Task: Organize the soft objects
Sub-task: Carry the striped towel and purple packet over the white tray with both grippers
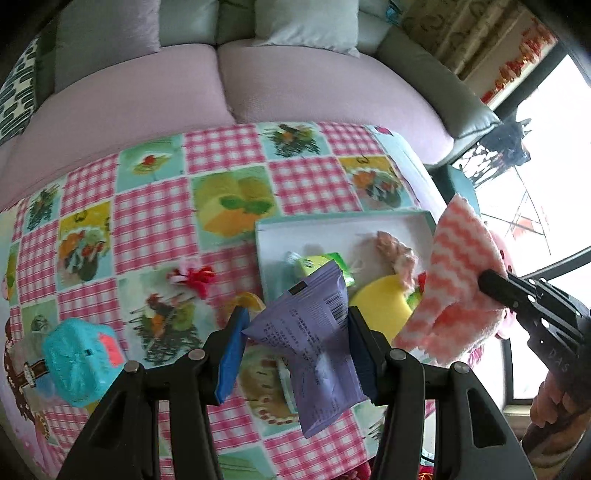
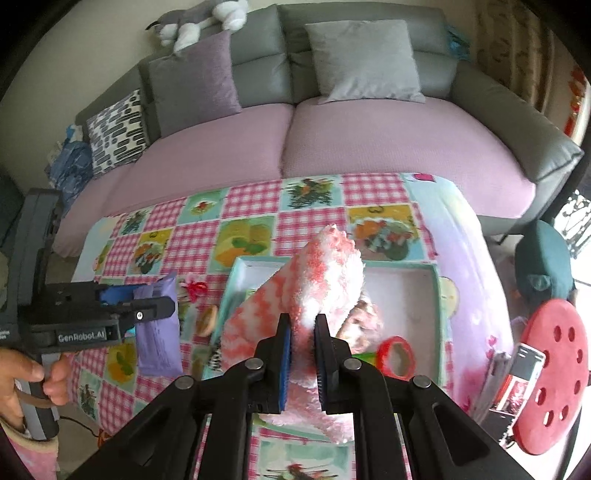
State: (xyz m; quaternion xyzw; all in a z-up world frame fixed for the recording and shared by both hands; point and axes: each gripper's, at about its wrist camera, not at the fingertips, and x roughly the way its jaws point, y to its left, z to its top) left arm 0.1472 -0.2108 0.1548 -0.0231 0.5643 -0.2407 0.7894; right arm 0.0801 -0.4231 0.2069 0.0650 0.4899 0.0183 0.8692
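Closest to the left wrist camera, the left gripper (image 1: 295,328) has its jaws about half apart and pressed on either side of a purple snack packet (image 1: 314,347), which hangs lifted above the checked cloth of the surface (image 1: 155,206); barcode and small print face upward. Beside it on the right, the right gripper (image 2: 301,325) has its jaws nearly together, pinching a fluffy pink-and-white cloth (image 2: 317,280) that stands up from the grip and also droops below it. From the left camera that same cloth shows a zigzag pattern and hangs over the right edge of a shallow white tray (image 1: 332,225) with a pale green rim. Inside the tray lie a yellow sponge (image 1: 380,302), a green packet (image 1: 325,264) and a brownish fuzzy piece (image 1: 397,254), all crowded toward the near side; the far part of the tray is bare. From the right camera a red ring-shaped thing (image 2: 397,354) is seen in the tray's near right corner. On the cloth left of the tray sit a small red-and-white bow (image 1: 192,277), and nearer the left edge, a turquoise block with a pink label (image 1: 81,362). A hand (image 2: 22,384) grips the left tool's handle low in the right camera's view. Behind the surface runs a sofa (image 2: 332,133) with lilac seat covers and grey cushions, and a plush toy (image 2: 199,22) lies along its back. A red perforated stool (image 2: 554,376) stands to the right of the surface.
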